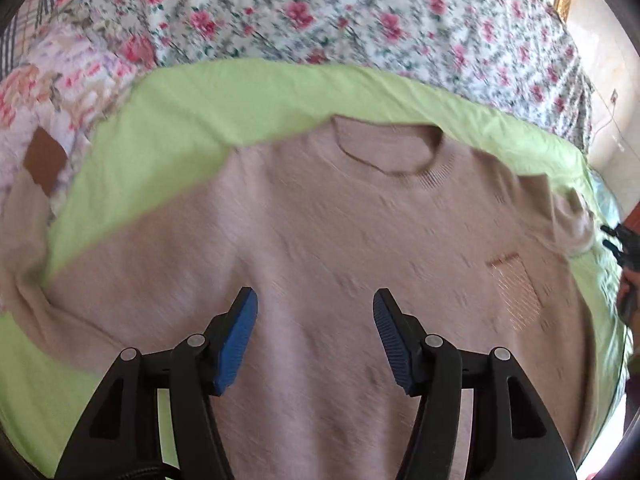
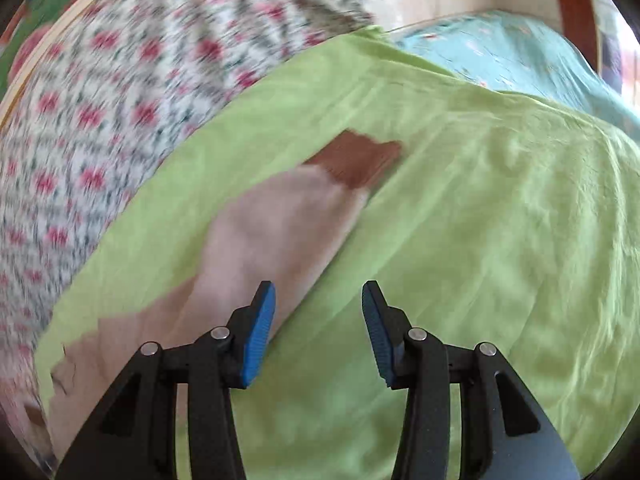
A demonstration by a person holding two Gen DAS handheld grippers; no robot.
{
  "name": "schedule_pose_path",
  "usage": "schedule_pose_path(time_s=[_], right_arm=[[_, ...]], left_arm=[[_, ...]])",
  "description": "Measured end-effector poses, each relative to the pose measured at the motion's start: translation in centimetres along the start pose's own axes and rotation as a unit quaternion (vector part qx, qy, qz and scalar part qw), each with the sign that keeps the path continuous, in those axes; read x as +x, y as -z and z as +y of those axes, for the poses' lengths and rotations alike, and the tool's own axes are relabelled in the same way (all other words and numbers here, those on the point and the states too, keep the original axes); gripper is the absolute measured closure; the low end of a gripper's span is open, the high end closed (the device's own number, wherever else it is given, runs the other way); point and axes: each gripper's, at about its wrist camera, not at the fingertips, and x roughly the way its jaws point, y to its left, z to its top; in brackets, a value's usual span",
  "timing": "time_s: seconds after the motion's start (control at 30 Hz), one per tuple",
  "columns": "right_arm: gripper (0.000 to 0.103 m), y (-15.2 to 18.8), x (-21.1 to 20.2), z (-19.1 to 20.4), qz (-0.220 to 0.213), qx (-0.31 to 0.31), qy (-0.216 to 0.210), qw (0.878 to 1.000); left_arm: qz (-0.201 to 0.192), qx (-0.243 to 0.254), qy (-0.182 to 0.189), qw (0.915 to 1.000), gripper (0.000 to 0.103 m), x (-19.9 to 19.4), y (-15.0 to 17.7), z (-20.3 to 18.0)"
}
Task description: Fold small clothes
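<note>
The beige sweater is spread on the green sheet beneath the unclenched left gripper, its sleeve beside the unclenched right gripper.

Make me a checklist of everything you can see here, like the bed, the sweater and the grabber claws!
Surface: green sheet spread out, wrinkled.
Job's things: beige sweater lies flat, front up, unfolded; one sleeve with brown cuff stretched out on the sheet.
Clutter: nothing seen.
Grippers: left gripper open over the sweater body; right gripper open beside the sleeve; neither holds anything.
Cables: thin wire on the wall.
Surroundings: floral quilt, blue bedding.
</note>
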Motion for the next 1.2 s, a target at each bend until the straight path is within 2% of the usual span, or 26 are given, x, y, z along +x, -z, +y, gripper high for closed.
schedule_pose_path(time_s=[0.1,0.23,0.27,0.33,0.43,0.53,0.67,0.77,0.87,1.0,1.1,1.2], right_arm=[[0.056,-2.1,2.2,-1.5,-0.002,0.043,-0.014,0.999],[0.057,-3.6,5.9,-1.3,0.021,0.056,-0.026,0.998],[0.065,-3.9,6.1,-0.8,0.015,0.049,-0.033,0.998],[0.097,-3.9,5.7,1.1,0.017,0.015,-0.038,0.999],[0.097,-2.7,2.8,5.0,0.0,-0.036,-0.077,0.996],[0.097,0.2,-0.5,10.3,0.006,-0.088,-0.134,0.987],[0.097,5.9,-3.1,18.2,0.051,-0.117,-0.239,0.963],[0.097,10.8,-3.2,24.6,0.108,-0.131,-0.317,0.933],[0.097,16.2,-2.3,30.8,0.165,-0.163,-0.359,0.904],[0.097,24.4,-0.4,37.6,0.241,-0.214,-0.372,0.87],[0.097,28.9,1.0,40.4,0.278,-0.243,-0.367,0.854],[0.093,32.0,2.6,41.1,0.316,-0.26,-0.353,0.841]], left_arm=[[0.015,-0.003,0.016,0.9997,0.042,0.5,1.4,-2.2],[0.036,-0.006,0.023,0.9991,0.041,2.1,2.7,-3.9],[0.042,-0.009,0.025,0.9988,0.041,2.5,3.0,-4.2],[0.05,-0.014,0.029,0.9982,0.041,3.0,3.4,-4.5],[0.047,-0.017,0.035,0.9981,0.041,2.8,3.8,-4.4],[0.048,-0.021,0.041,0.9978,0.041,2.3,4.2,-4.0],[0.044,-0.035,0.048,0.9973,0.04,1.2,4.8,-3.2],[0.035,-0.047,0.058,0.9966,0.037,0.3,5.2,-2.5],[0.029,-0.056,0.068,0.9957,0.036,-0.5,5.4,-1.9],[0.021,-0.062,0.082,0.9944,0.035,-0.8,5.5,-1.1],[0.024,-0.068,0.09,0.9934,0.034,-0.3,5.2,-0.7],[0.029,-0.082,0.109,0.9902,0.034,0.8,4.7,-0.3]])
